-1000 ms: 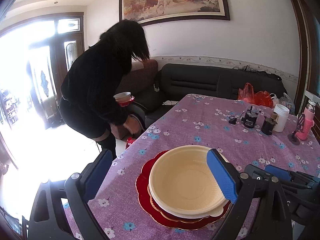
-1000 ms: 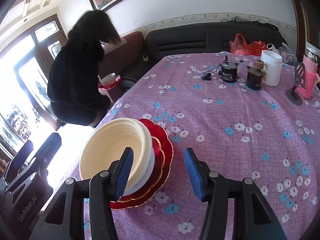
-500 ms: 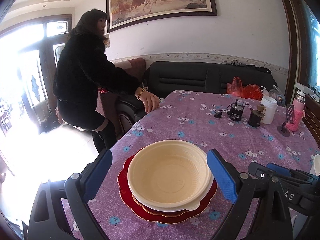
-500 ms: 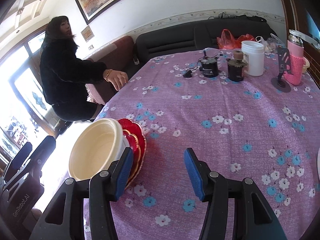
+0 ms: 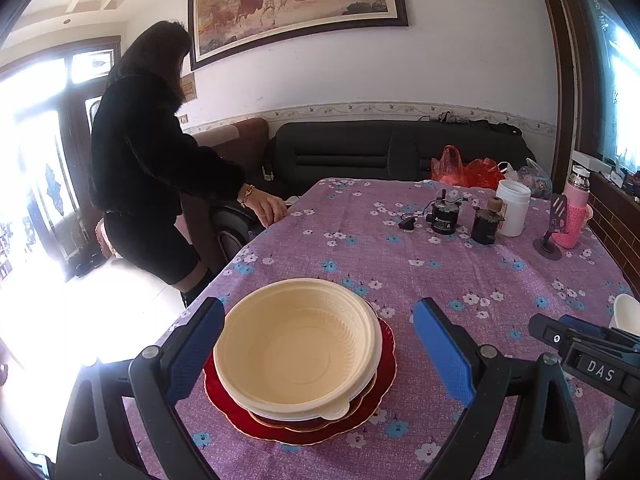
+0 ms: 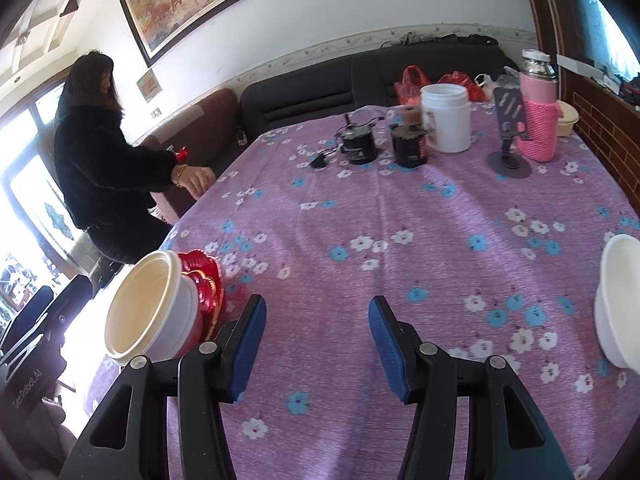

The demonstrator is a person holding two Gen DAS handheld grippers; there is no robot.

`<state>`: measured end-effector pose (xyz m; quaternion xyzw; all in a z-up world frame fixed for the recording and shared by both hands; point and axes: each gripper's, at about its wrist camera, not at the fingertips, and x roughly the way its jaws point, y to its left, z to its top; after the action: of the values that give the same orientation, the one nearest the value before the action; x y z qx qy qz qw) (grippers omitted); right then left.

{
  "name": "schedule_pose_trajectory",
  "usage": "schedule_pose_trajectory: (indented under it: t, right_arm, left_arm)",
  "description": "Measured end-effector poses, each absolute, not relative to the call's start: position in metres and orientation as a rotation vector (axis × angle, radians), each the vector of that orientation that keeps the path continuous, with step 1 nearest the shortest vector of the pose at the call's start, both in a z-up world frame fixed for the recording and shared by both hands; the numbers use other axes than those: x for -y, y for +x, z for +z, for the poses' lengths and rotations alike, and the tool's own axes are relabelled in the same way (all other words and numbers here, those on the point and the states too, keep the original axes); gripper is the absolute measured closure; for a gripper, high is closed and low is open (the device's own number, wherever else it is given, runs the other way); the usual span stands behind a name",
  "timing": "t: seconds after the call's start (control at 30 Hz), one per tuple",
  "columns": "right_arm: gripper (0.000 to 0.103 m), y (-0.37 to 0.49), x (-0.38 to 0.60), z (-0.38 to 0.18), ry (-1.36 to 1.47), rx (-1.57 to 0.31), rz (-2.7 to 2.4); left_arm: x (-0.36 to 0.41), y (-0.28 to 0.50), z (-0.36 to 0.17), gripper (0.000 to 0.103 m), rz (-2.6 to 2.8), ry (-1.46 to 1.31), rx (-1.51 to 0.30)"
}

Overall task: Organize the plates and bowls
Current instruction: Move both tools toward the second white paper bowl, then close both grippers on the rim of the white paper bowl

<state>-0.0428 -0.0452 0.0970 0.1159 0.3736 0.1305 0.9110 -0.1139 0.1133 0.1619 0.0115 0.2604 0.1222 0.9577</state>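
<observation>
A cream bowl [image 5: 298,348] sits nested in white bowls on a stack of red scalloped plates [image 5: 382,364] near the table's front left edge. My left gripper [image 5: 318,354] is open and empty, its blue pads either side of the stack. The stack also shows in the right wrist view, with the cream bowl [image 6: 148,304] and the red plates [image 6: 206,284] at far left. My right gripper [image 6: 318,342] is open and empty over bare tablecloth, right of the stack. A white bowl [image 6: 618,300] stands alone at the right edge; its rim shows in the left wrist view [image 5: 628,312].
A purple flowered tablecloth [image 6: 400,216] covers the table. At the far end stand two black jars [image 6: 408,144], a white jar [image 6: 446,118], a phone stand [image 6: 510,136] and a pink-sleeved bottle [image 6: 540,120]. A person in black [image 5: 148,184] leans by the far left corner.
My right gripper has swung right, away from the stack, bringing the lone white bowl into view. My left gripper has shifted slightly around the stack. The person has straightened up, hand at the table edge.
</observation>
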Motion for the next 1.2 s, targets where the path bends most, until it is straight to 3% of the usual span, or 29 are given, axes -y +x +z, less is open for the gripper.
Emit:
schedule_pose_trajectory:
  t: [0.37,0.67,0.9,1.2]
  right_arm:
    - [0.039,-0.079,0.163,0.118,0.258,-0.681,0.052]
    - [0.039,-0.118,0.312,0.113,0.357,-0.667,-0.266]
    - [0.039,-0.129,0.389,0.079,0.478,-0.745,-0.353]
    - [0.04,-0.108,0.392,0.039,0.556,-0.777,-0.305]
  left_arm:
    - [-0.073,-0.107,0.167,0.008,0.172,0.077,-0.524]
    - [0.016,-0.071,0.176,0.008,-0.215,0.039,-0.671]
    - [0.12,-0.036,0.143,0.008,-0.397,0.077,-0.831]
    - [0.204,0.004,0.084,0.008,-0.473,0.047,-1.012]
